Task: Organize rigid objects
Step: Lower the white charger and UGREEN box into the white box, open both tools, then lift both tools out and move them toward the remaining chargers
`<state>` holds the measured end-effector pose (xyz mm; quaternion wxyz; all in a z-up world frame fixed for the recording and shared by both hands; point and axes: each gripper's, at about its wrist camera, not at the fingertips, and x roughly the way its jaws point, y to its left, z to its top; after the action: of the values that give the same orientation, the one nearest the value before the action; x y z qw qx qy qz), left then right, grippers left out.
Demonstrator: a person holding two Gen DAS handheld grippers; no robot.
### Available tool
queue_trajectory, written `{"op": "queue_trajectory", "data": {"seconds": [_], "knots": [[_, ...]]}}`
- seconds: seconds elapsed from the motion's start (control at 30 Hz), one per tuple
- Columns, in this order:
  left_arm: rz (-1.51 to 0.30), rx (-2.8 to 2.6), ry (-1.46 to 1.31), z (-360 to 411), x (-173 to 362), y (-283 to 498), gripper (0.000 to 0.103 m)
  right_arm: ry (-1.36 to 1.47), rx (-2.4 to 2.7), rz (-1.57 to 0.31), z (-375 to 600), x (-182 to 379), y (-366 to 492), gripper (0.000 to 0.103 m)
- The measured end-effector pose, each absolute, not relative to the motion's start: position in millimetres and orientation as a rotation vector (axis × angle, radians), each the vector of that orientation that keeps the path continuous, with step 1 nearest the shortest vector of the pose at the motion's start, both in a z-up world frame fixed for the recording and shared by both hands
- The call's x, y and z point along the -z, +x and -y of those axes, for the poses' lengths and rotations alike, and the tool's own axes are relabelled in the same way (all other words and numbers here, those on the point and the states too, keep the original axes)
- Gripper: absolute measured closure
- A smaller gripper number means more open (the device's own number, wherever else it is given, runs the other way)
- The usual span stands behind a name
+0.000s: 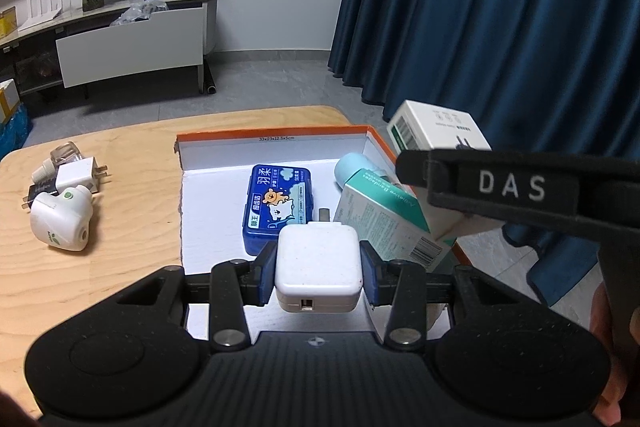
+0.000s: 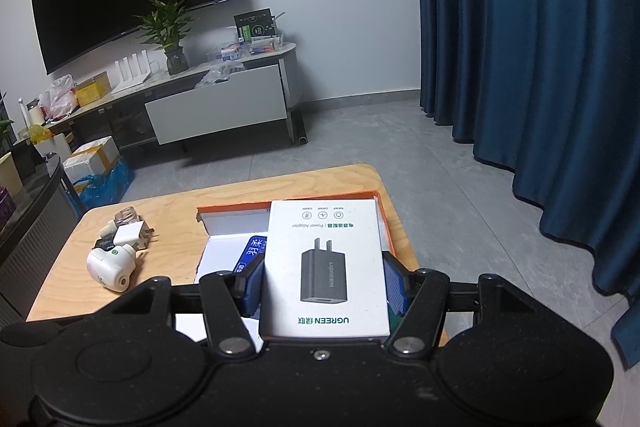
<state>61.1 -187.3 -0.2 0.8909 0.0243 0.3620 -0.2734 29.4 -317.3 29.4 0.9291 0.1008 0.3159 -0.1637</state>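
Note:
My left gripper (image 1: 319, 273) is shut on a white USB charger (image 1: 318, 267) and holds it over the near part of the orange-rimmed white box (image 1: 280, 133). In the box lie a blue floss case (image 1: 278, 209), a teal bandage box (image 1: 390, 217) and a light blue bottle (image 1: 354, 167). My right gripper (image 2: 324, 279) is shut on a white UGREEN adapter box (image 2: 324, 267), above the box's right side; this gripper also shows in the left wrist view (image 1: 520, 187). The orange-rimmed box shows in the right wrist view (image 2: 232, 209).
On the wooden table (image 1: 120, 267), left of the box, lie a white plug-in diffuser (image 1: 60, 223), a white wall charger (image 1: 78, 177), and small items behind them. A TV cabinet (image 2: 216, 107) stands across the floor. Blue curtains (image 1: 500, 7) hang at the right.

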Motion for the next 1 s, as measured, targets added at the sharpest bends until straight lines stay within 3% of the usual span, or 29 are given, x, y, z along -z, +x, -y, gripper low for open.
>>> {"op": "queue_trajectory", "data": {"seconds": [0.3,0.37,0.4,1.0], "knots": [[-0.791,0.652,0.033,193,11,68,0.060,0.191,0.324,-0.654,325,-25,51,0.032],[-0.784,0.662,0.025,192,11,68,0.045,0.186,0.320,-0.657,326,-25,58,0.032],[-0.781,0.659,0.021,191,11,67,0.042,0.184,0.318,-0.659,327,-24,61,0.032],[-0.766,0.487,-0.022,143,-2,79,0.033,0.190,0.317,-0.622,334,-25,75,0.025]]}}
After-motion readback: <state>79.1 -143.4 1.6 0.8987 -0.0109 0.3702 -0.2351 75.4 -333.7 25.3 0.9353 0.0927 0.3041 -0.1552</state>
